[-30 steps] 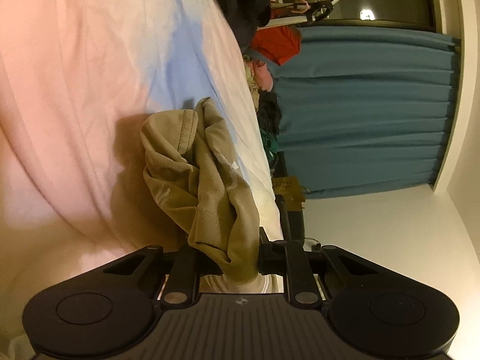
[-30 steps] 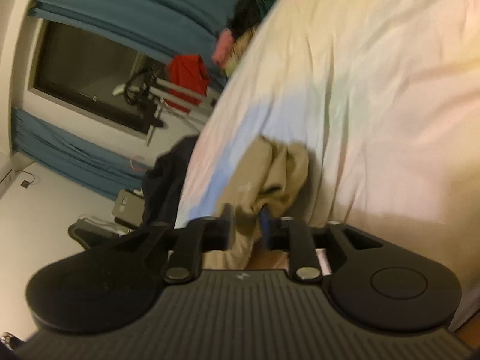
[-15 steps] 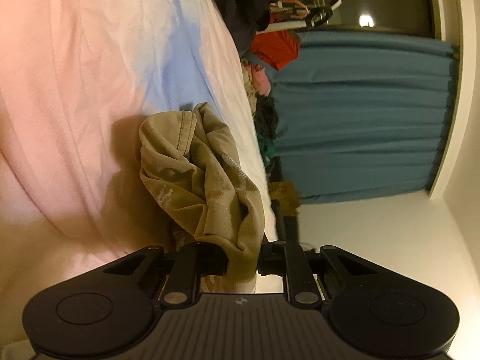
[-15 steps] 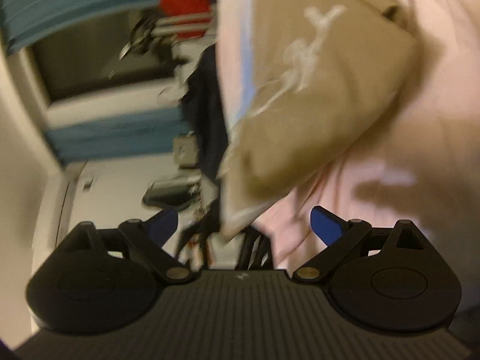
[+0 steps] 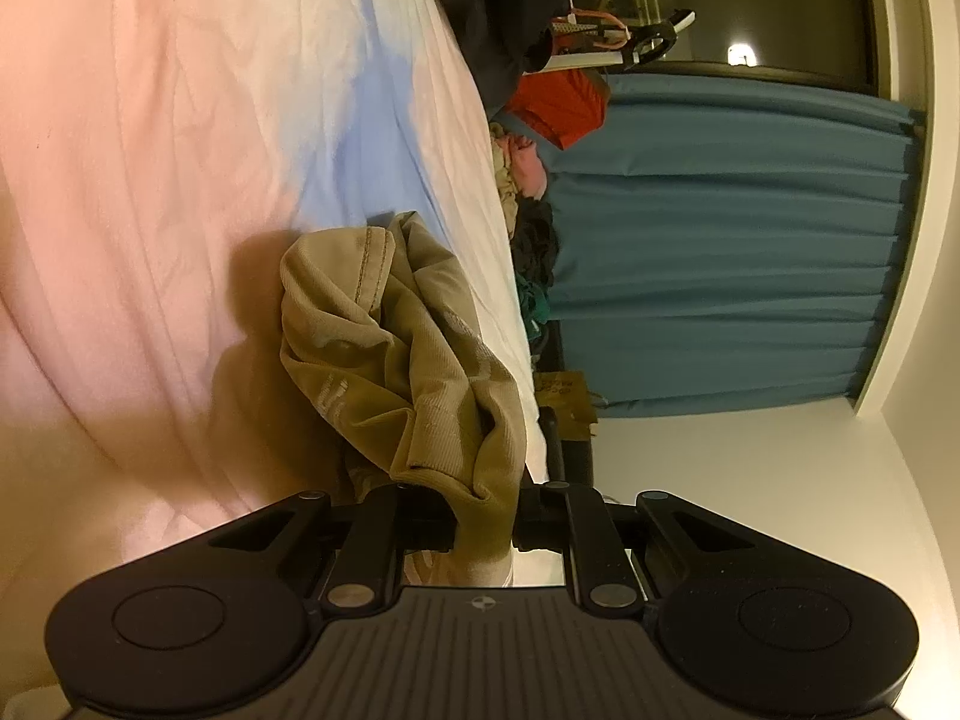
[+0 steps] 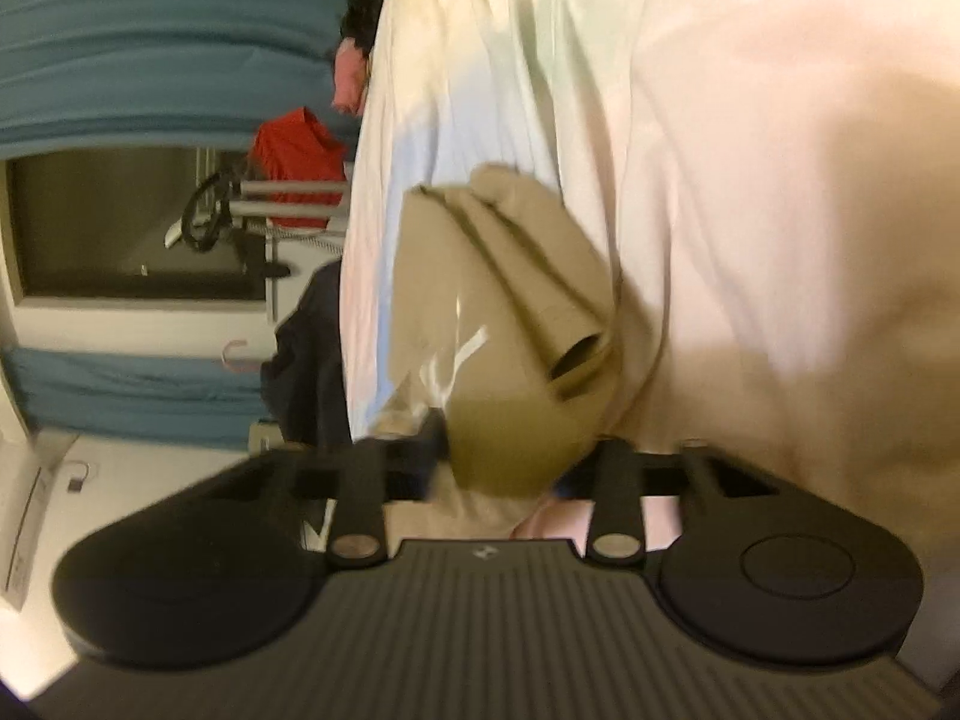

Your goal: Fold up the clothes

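Observation:
A khaki garment with a pale print (image 5: 384, 348) hangs bunched over the pastel bed sheet (image 5: 150, 150). In the left wrist view my left gripper (image 5: 486, 522) is shut on a ribbed hem of the garment, and the cloth drapes away from the jaws. The right wrist view is blurred. There the same garment (image 6: 498, 276) shows a sleeve opening, and my right gripper (image 6: 504, 468) is closing its jaws on a thick fold of it, with the cloth filling the gap. The sheet (image 6: 750, 180) lies behind.
Teal curtains (image 5: 720, 240) hang beyond the bed's edge. A red garment (image 5: 558, 102), a dark garment (image 5: 498, 18) and a heap of mixed clothes (image 5: 522, 180) sit along that edge. A dark window (image 6: 120, 222) and a clothes rack (image 6: 288, 204) are nearby.
My right gripper opened wide half a second ago, rolled, and has now closed onto a fold of the khaki garment. The left gripper kept its grip and hardly moved.

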Tool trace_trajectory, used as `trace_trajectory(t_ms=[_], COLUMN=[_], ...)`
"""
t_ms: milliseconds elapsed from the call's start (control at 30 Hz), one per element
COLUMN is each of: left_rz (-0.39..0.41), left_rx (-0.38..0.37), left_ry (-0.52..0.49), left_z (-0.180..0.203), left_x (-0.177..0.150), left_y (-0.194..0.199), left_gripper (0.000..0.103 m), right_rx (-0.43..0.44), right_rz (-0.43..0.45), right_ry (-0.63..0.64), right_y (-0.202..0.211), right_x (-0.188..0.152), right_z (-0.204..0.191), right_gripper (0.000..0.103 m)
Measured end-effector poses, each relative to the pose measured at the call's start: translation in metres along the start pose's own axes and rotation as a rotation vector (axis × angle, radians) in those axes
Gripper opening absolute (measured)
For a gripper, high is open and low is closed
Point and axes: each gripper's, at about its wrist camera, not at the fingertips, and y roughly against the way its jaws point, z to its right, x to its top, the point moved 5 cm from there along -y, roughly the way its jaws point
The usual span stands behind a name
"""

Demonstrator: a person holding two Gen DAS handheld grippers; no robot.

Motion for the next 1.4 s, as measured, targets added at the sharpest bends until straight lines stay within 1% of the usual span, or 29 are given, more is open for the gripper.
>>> trace_trajectory(t_ms=[67,133,167,200,233,300,400,500,567,633,667,733,833,867,900,933,1000,1067,1100,1133,1167,1200,1233,1267,1300,1333,1400], left_rz=[-0.002,-0.017,-0.031,-0.052,-0.077,-0.119,-0.181,-0.256,-0.308,-0.356,-0.375,-0.416,-0.451,-0.453,-0.453,-0.453,-0.429,-0.400,-0.385,-0.369,-0.361,-0.354,-0.358,-0.363,-0.386,-0.410,-0.455], left_rx=[0.004,-0.017,-0.031,-0.061,-0.081,-0.062,-0.061,-0.022,0.010,0.043,0.059,0.101,0.132,0.130,0.114,0.096,0.065,0.044,0.035,0.026,0.026,0.028,0.042,0.058,0.097,0.140,0.237], left_ry=[-0.011,0.005,0.047,0.133,0.183,0.160,0.103,0.076,0.051,0.013,-0.007,-0.063,-0.149,-0.180,-0.215,-0.251,-0.313,-0.399,-0.428,-0.455,-0.482,-0.508,-0.539,-0.570,-0.598,-0.624,-0.664], left_z=[0.004,0.012,0.015,0.018,0.022,0.044,0.078,0.105,0.120,0.134,0.140,0.156,0.187,0.200,0.215,0.230,0.251,0.269,0.271,0.272,0.263,0.254,0.235,0.215,0.184,0.162,0.114], left_x=[-0.002,0.001,0.000,-0.002,-0.004,-0.009,-0.023,-0.042,-0.054,-0.064,-0.069,-0.078,-0.097,-0.100,-0.106,-0.112,-0.126,-0.132,-0.137,-0.143,-0.148,-0.154,-0.160,-0.166,-0.170,-0.175,-0.185], left_y=[0.002,0.001,0.005,0.009,0.010,0.015,0.012,-0.011,-0.039,-0.075,-0.094,-0.145,-0.217,-0.242,-0.267,-0.293,-0.330,-0.364,-0.375,-0.387,-0.394,-0.401,-0.406,-0.410,-0.417,-0.416,-0.408], left_gripper=[0.016,0.016,0.016,0.016,0.016,0.016,0.016,0.016,0.016,0.016,0.016,0.016,0.016,0.016,0.016,0.016,0.016,0.016,0.016,0.017,0.017,0.017,0.017,0.017,0.017,0.017,0.016], right_rx=[0.025,0.045,0.057,0.075,0.093,0.107,0.103,0.092,0.080,0.066,0.047,0.007,-0.052,-0.069,-0.080,-0.065,-0.037,-0.022,-0.018,-0.033,-0.053,-0.094,-0.137,-0.189,-0.239,-0.277,-0.321], right_rz=[0.033,0.057,0.066,0.075,0.084,0.098,0.125,0.161,0.192,0.225,0.240,0.271,0.341,0.366,0.395,0.441,0.529,0.595,0.624,0.636,0.644,0.641,0.634,0.607,0.576,0.531,0.455], right_ry=[0.022,0.059,0.078,0.091,0.103,0.115,0.138,0.140,0.140,0.132,0.122,0.104,0.136,0.149,0.164,0.189,0.239,0.312,0.347,0.377,0.410,0.457,0.500,0.523,0.540,0.529,0.468], right_y=[0.006,0.018,0.026,0.038,0.050,0.075,0.112,0.140,0.153,0.160,0.158,0.154,0.141,0.136,0.133,0.133,0.135,0.133,0.131,0.127,0.122,0.115,0.107,0.095,0.082,0.071,0.063], right_x=[0.001,-0.001,-0.003,-0.003,-0.003,0.000,0.009,0.035,0.057,0.087,0.105,0.142,0.206,0.228,0.250,0.267,0.301,0.324,0.335,0.340,0.345,0.344,0.342,0.339,0.335,0.330,0.316], right_z=[-0.007,-0.023,-0.033,-0.042,-0.051,-0.066,-0.082,-0.091,-0.094,-0.092,-0.090,-0.087,-0.102,-0.109,-0.116,-0.127,-0.148,-0.159,-0.163,-0.157,-0.150,-0.135,-0.119,-0.100,-0.080,-0.054,-0.008], right_gripper=[0.018,0.017,0.017,0.017,0.017,0.017,0.017,0.017,0.017,0.017,0.017,0.017,0.017,0.017,0.017,0.017,0.016,0.016,0.016,0.016,0.016,0.016,0.016,0.016,0.016,0.017,0.017])
